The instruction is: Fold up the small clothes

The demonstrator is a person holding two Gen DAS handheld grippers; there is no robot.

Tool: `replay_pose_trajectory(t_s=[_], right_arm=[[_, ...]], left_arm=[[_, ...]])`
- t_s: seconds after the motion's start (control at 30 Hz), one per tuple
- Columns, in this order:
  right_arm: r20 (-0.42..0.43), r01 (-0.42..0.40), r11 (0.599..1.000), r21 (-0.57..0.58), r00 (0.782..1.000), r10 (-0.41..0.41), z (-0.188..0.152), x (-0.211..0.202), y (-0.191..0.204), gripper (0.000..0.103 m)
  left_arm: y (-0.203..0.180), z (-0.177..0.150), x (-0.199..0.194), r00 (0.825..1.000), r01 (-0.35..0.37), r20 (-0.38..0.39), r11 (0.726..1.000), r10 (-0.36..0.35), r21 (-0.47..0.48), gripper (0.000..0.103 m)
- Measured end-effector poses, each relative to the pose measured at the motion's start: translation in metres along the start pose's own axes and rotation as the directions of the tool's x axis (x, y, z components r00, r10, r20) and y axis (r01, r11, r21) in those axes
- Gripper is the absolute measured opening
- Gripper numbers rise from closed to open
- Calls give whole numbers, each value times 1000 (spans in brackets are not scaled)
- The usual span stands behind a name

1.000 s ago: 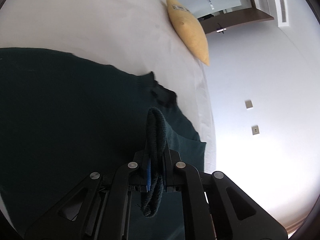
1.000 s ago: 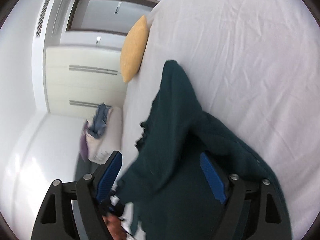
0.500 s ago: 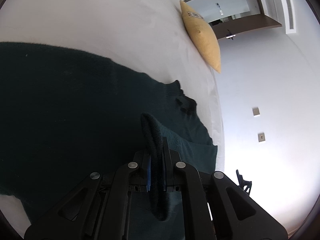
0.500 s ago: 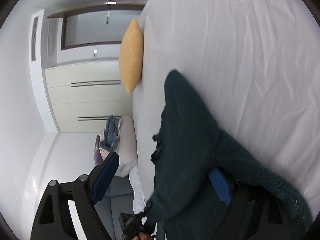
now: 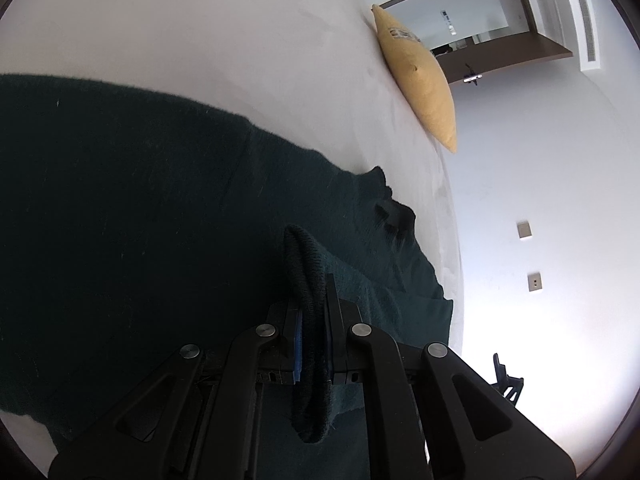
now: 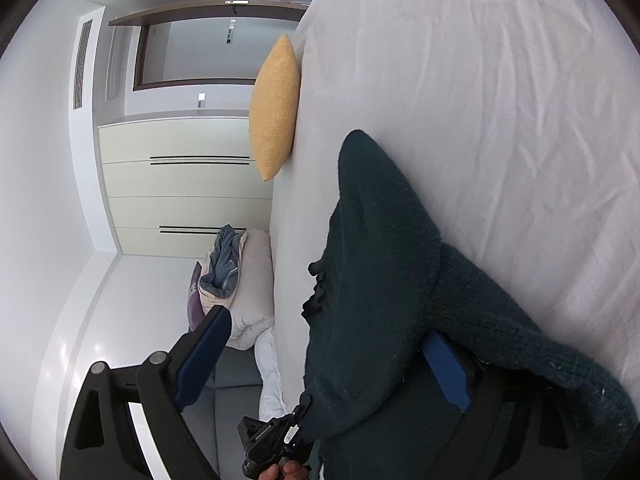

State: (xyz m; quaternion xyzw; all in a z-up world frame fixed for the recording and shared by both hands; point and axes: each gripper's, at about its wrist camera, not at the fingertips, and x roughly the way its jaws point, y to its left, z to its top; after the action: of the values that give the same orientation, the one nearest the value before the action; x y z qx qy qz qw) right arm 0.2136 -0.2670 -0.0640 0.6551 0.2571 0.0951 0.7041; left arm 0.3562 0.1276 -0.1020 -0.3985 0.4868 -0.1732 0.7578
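Note:
A dark green knit sweater (image 5: pixel 160 220) lies spread on the white bed (image 5: pixel 200 32). My left gripper (image 5: pixel 314 344) is shut on a rolled ribbed edge of it, which sticks out past the fingertips. In the right wrist view the sweater (image 6: pixel 372 280) drapes between the fingers of my right gripper (image 6: pixel 324 360), whose jaws are opening. The left blue pad (image 6: pixel 204 352) stands clear of the cloth, and the cloth hangs over the right pad (image 6: pixel 444 368) without being pinched. The left gripper (image 6: pixel 276 436) shows at the bottom of that view, held in a person's hand.
A yellow pillow (image 6: pixel 276 108) leans at the bed's edge, and it shows in the left wrist view too (image 5: pixel 420 80). Beyond the bed's edge a pile of bedding and clothes (image 6: pixel 228 276) rests on a grey seat. A wardrobe (image 6: pixel 180 184) and a doorway stand behind.
The right jaws have spread wider and the cloth now hangs loose between them. The left gripper has sunk toward the bed, still holding the ribbed edge.

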Motion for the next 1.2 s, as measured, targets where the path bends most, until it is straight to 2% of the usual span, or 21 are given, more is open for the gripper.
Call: replay_pose_trajectory(t_s=[0.1,0.17,0.3,0.4,0.53,0.63,0.7,0.77,0.87,0.93,1.0,1.13,1.2], right_arm=[[11,-14,1000,24,1000,14,3,-3,-6,92],[-11,3,1000,30,1000,-3,3,-5,-10,84],[-53,11,999,33,999,-10,-3,-25,-11,86],[-51,-8,1000,15,999,9,-3,-52,-2,92],[-33,27,994,-107,999,-31,19,-65,25,92],[-55,49,983,-176,997,-60,38,-53,42,89],[-107,77,966,-246,989,-106,50,-32,55,82],[-162,80,952,-295,978,-133,56,-10,63,78],[-231,88,935,-343,957,-175,62,29,66,72],[-252,100,930,-353,947,-198,65,49,63,70],[-266,128,926,-356,936,-232,66,64,59,69],[-343,59,914,-401,916,-210,43,60,77,69],[-364,22,922,-387,915,-175,22,41,80,70]], left_arm=[[3,0,3,1000,-8,0,1000,8,-8,6],[8,-2,6,1000,-14,-3,1000,14,-19,6],[15,-3,5,1000,7,6,999,-7,-38,7],[11,-3,1,999,-34,-2,999,34,-10,9],[-1,-4,-15,990,-141,32,989,139,55,11],[-10,-4,-30,975,-207,93,976,200,63,11],[-28,-10,-35,969,-223,137,966,206,128,11],[-54,-25,-21,974,-218,117,945,194,244,11],[-74,-42,6,979,-205,73,913,191,352,11],[-76,-50,21,979,-203,49,906,199,371,11],[-74,-55,27,981,-188,32,913,189,363,11],[-72,-63,24,983,-185,52,903,179,389,11],[-69,-64,23,984,-179,67,911,167,371,11]])
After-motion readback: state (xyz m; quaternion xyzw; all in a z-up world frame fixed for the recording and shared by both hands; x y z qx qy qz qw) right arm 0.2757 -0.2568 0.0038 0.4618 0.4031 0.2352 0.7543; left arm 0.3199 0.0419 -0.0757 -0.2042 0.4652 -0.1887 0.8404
